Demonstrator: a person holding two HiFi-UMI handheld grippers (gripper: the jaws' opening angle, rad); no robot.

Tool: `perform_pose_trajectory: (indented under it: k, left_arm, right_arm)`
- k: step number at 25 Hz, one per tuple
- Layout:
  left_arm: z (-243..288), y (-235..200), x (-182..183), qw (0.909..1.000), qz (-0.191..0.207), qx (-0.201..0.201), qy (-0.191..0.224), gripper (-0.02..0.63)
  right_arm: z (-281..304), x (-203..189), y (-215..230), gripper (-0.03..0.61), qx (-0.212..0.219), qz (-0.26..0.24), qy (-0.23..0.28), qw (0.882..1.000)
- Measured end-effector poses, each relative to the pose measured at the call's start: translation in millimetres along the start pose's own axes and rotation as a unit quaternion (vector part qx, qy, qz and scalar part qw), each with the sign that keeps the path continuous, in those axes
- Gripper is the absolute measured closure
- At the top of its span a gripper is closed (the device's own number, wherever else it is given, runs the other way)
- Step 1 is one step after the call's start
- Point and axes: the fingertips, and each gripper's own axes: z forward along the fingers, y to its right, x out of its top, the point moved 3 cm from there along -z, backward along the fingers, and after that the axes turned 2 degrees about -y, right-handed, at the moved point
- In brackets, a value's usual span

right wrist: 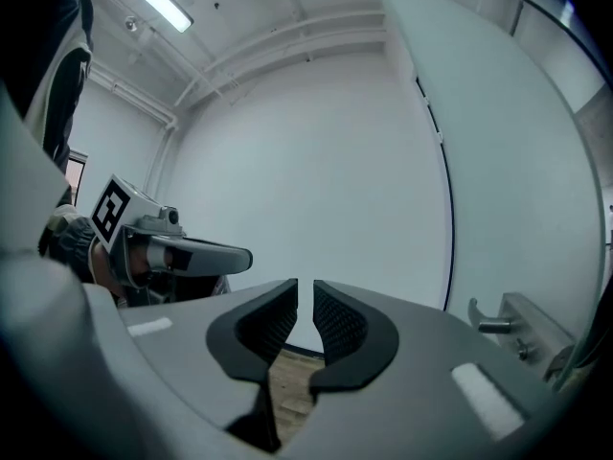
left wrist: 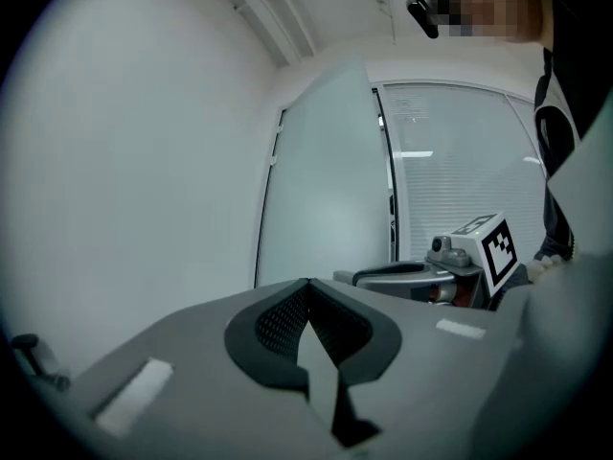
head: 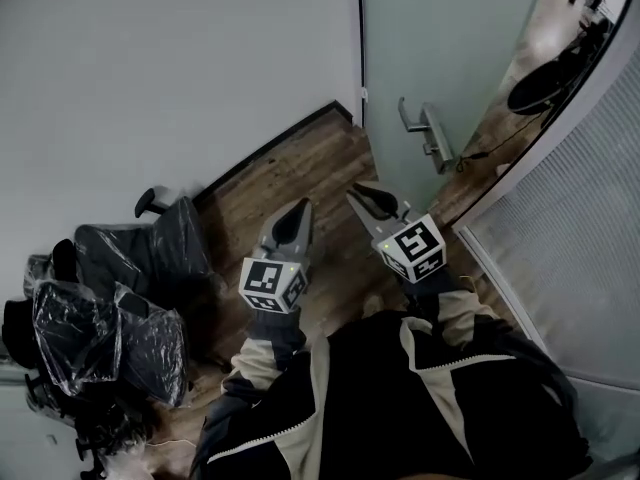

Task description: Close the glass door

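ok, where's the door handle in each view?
Head view: door handle right of centre in the upper half, on the door.
Left gripper view: cannot make it out; only the door's edge shows.
Right gripper view: lower right, near the frame edge.
Shared landmark: the glass door, in all three.

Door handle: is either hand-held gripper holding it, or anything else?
Nothing is held. The left hand-held gripper has its jaws together, empty; the right hand-held gripper has a narrow empty gap. The door handle stands ahead, untouched.

Office: glass door [head: 450, 48], plastic-wrapped chairs [head: 100, 338], blinds partition [head: 580, 228].
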Motion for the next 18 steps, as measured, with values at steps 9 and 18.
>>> perform_pose_trajectory:
  k: [9, 18]
  left_arm:
    - [84, -9, 12, 0.9993, 0.007, -0.036, -0.011, 0.611]
    - [188, -13, 8, 0.9866, -0.005, -0.162, -0.018, 0.611]
  right_arm:
    - [-1, 4, 71, 0.523, -0.086, 0.024, -0.001, 0.996]
    - [-2, -6, 147, 0.525, -0.221, 0.040, -0.029, 0.974]
